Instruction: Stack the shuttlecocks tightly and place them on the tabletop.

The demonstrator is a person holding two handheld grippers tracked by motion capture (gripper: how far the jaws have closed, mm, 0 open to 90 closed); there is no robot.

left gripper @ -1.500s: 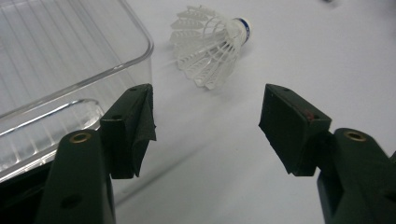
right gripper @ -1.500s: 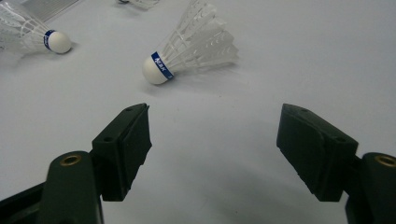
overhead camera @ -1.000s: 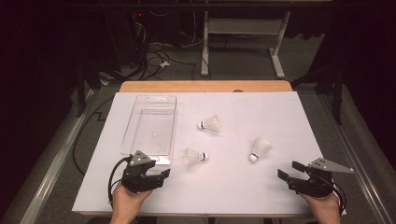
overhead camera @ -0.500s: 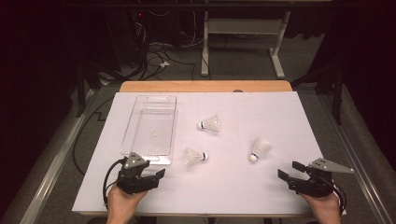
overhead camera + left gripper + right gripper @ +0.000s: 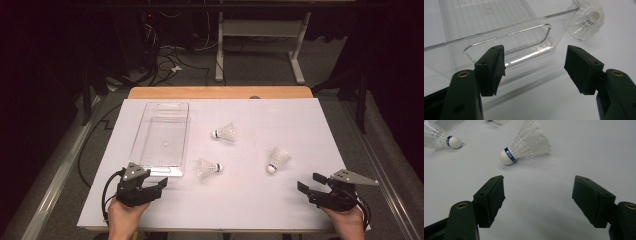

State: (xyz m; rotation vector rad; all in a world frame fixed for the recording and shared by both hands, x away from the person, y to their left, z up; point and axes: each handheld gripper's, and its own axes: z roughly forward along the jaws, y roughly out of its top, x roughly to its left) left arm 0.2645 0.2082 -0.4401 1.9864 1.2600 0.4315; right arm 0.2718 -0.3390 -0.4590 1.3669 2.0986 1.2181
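From the high view, three white feathered shuttlecocks lie on the white table (image 5: 300,130): one (image 5: 225,133) mid-table, one (image 5: 208,167) beside the clear plastic tray (image 5: 161,134), and one (image 5: 277,159) nearest the right tool (image 5: 309,184). The left tool (image 5: 159,184) is released, as is the right.

In the left gripper view, the tray wall blurs a shuttlecock (image 5: 587,21), which is cut off.

In the right gripper view, the near shuttlecock (image 5: 526,145) looks featherlight and crushable; I would pinch its cork.
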